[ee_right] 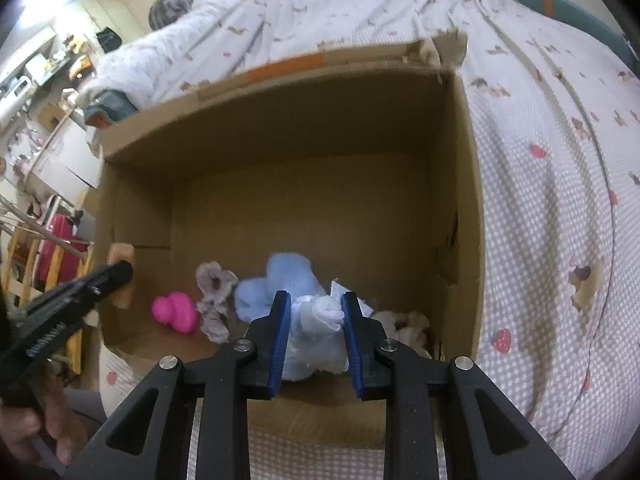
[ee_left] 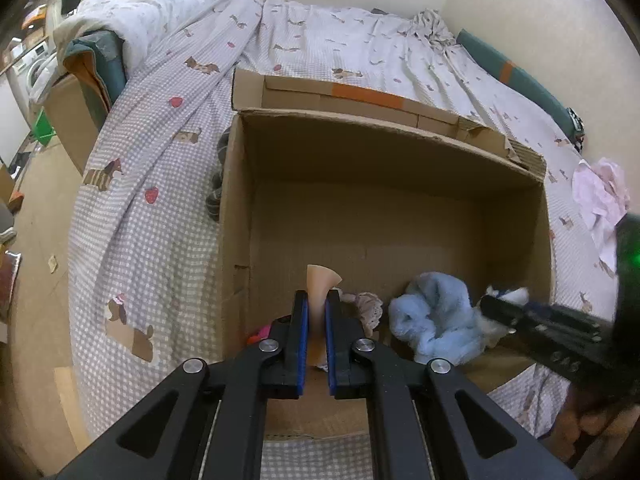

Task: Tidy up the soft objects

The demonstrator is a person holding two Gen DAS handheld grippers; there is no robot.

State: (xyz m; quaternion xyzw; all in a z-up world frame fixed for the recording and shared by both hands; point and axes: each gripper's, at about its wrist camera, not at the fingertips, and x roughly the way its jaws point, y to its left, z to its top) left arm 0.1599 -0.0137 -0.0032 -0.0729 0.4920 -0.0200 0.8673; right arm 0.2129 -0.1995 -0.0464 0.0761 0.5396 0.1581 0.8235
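An open cardboard box (ee_left: 384, 152) lies on the bed. My left gripper (ee_left: 316, 300) is shut on a beige sponge (ee_left: 320, 280) and holds it over the box's near left corner; the sponge also shows in the right wrist view (ee_right: 121, 256). My right gripper (ee_right: 316, 300) holds a white and pale blue bundle of cloth (ee_right: 320, 320) between its fingers over the box's near side. Inside the box lie a fluffy blue cloth (ee_left: 432, 316), a grey scrunchie (ee_right: 214, 296), a pink soft toy (ee_right: 174, 312) and a cream cloth (ee_right: 404, 324).
The bed has a checked sheet (ee_left: 160, 184) with dog prints. A pink and white cloth (ee_left: 600, 196) lies on the bed right of the box. A bunched duvet (ee_left: 152, 20) lies at the far left. A teal cushion (ee_left: 516, 76) lines the wall.
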